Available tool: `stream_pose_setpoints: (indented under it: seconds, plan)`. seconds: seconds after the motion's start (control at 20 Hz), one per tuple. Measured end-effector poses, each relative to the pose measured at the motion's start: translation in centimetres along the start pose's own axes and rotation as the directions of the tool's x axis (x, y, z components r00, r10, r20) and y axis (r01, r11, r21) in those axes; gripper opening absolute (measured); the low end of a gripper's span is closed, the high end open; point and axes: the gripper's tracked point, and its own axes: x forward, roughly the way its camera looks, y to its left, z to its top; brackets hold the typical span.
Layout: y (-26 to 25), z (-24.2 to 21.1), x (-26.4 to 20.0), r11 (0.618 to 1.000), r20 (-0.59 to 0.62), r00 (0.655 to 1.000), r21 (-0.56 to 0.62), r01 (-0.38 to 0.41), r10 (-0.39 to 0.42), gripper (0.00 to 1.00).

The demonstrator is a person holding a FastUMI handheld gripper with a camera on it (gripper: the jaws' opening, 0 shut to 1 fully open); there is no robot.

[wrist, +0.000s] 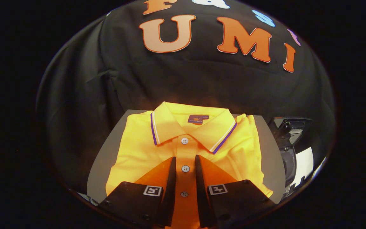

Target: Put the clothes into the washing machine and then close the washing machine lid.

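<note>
While the folded yellow polo shirt (183,149) lies flat on the grey worktop (106,159), I hold the hand-held gripper (184,170) just over its button placket, with the two fingers parted by a narrow gap and nothing pinched between them. The placket with its buttons shows in this gap, and the collar is just beyond the fingertips. To my right, past the shirt's edge, I see a dark and white machine (292,152), probably the washing machine. For a good grasp I judge I should lower the fingers into the cloth and close on several folded layers together, so the shirt does not unfold when I lift it.
</note>
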Motion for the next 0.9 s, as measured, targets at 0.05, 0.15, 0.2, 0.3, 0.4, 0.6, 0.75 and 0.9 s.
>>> stream_pose_setpoints:
  seconds: [0.05,0.15,0.2,0.3,0.4,0.6,0.75,0.9]
  plan:
    - [0.1,0.2,0.0,1.000,0.003,1.000,0.019,-0.004,0.004,0.17]
    - [0.0,0.1,0.3,1.000,0.000,1.000,0.019,-0.020,0.020,0.17]
    - [0.0,0.2,0.5,1.000,-0.001,1.000,0.013,-0.024,0.024,0.17]
    - [0.0,0.1,0.6,1.000,0.004,1.000,-0.006,-0.022,0.022,0.09]
    - [0.0,0.3,-0.1,0.999,0.004,0.999,-0.002,-0.041,0.041,0.08]
    - [-0.2,3.1,-2.6,0.996,0.156,0.985,0.042,-0.084,0.077,0.08]
    - [-0.5,4.4,-4.9,0.992,0.202,0.973,0.036,-0.117,0.108,0.08]
    - [-1.7,5.7,-7.7,0.991,0.252,0.961,0.038,-0.131,0.118,0.08]
